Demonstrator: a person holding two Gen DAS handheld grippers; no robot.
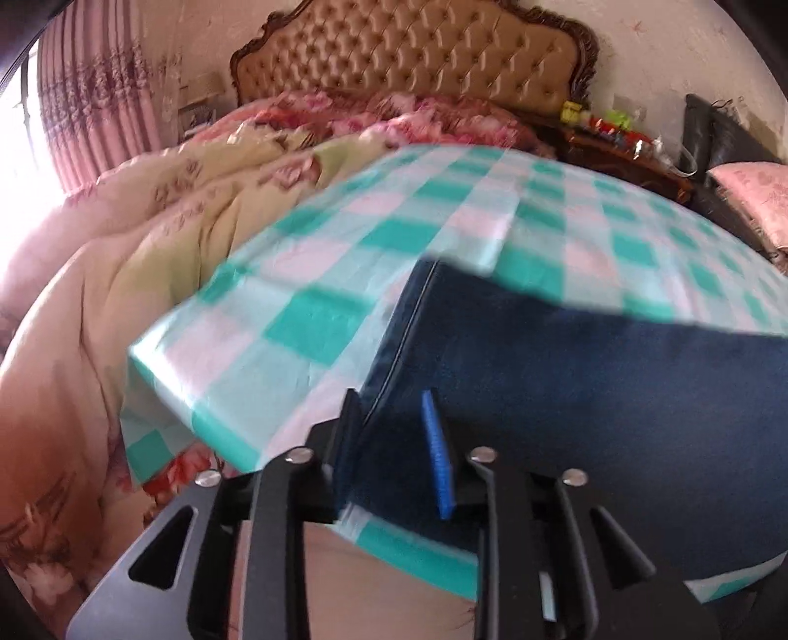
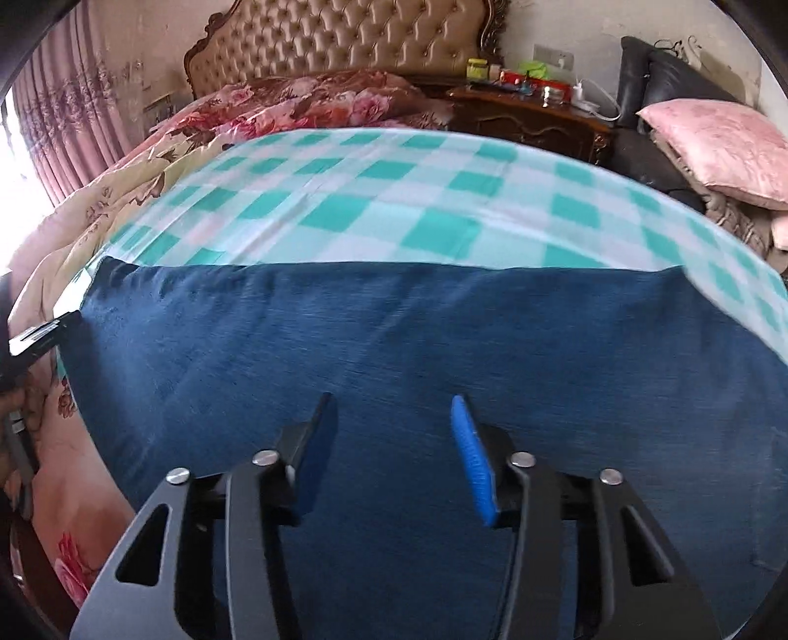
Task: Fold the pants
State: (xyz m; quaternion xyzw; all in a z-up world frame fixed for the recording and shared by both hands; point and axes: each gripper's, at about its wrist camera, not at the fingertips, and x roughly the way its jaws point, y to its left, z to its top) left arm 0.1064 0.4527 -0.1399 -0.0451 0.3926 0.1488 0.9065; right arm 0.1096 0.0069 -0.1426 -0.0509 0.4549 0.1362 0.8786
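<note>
Dark blue pants (image 2: 394, 354) lie flat on a green-and-white checked cloth (image 2: 374, 197) over the bed. They also show in the left wrist view (image 1: 591, 374), filling the lower right. My left gripper (image 1: 391, 408) is open over the left edge of the pants, one finger on each side of the edge seam. Its body shows at the far left of the right wrist view (image 2: 39, 335). My right gripper (image 2: 391, 408) is open and empty, just above the middle of the pants.
A floral quilt (image 1: 147, 221) is heaped to the left. A padded headboard (image 2: 344, 44) stands at the back. A dark nightstand (image 2: 532, 118) with small items and a pink pillow (image 2: 714, 143) are at the right.
</note>
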